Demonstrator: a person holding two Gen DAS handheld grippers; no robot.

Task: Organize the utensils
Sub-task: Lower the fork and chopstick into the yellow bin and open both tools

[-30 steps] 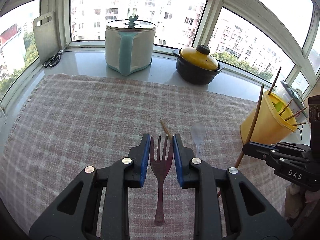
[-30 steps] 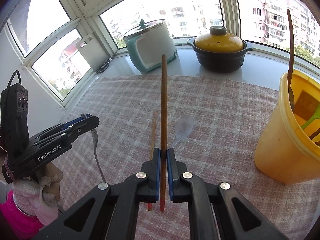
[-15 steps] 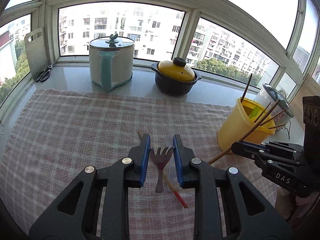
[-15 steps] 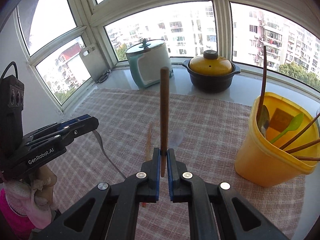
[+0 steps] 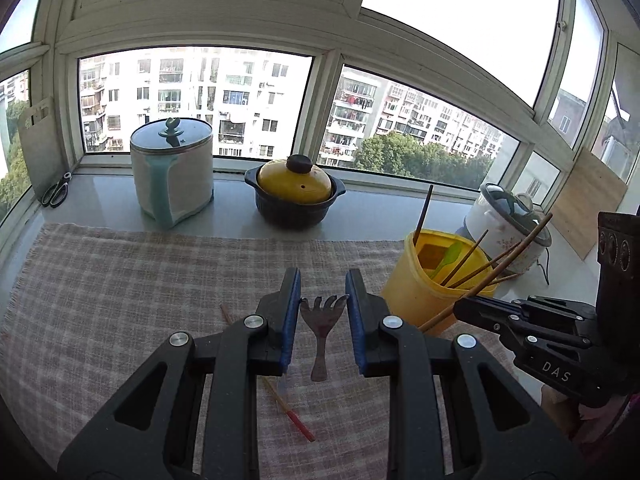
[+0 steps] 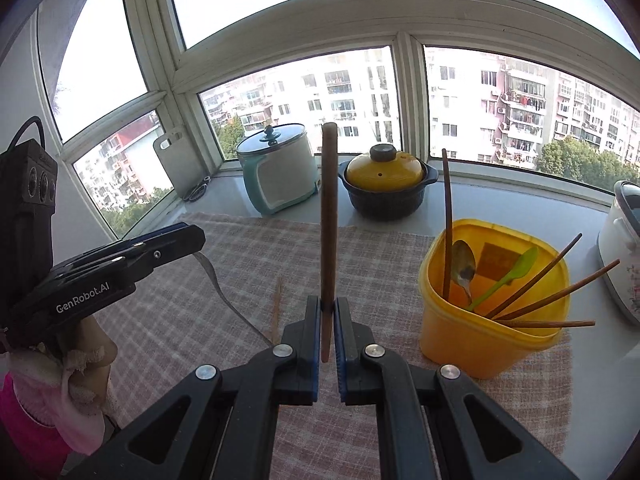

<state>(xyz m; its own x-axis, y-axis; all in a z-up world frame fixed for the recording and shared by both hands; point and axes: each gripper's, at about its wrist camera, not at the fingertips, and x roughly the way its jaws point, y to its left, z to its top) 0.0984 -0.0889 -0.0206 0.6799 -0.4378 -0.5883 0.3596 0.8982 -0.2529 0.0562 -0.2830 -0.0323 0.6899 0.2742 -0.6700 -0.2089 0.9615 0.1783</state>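
Right wrist view: right gripper (image 6: pixel 328 312) clamped low on long brown wooden chopstick (image 6: pixel 329 216), held upright for a drop into yellow plastic tub (image 6: pixel 476 344) to its right. Left gripper (image 5: pixel 323 300) pinches metal fork (image 5: pixel 322 320) by the head, handle hanging, tub ahead-right.

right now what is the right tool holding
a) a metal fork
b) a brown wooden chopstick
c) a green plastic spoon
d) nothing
b: in the right wrist view the right tool is shut on a brown wooden chopstick that stands upright between its pads, while the green plastic spoon sits in the yellow plastic bucket and the metal fork is in the left tool.
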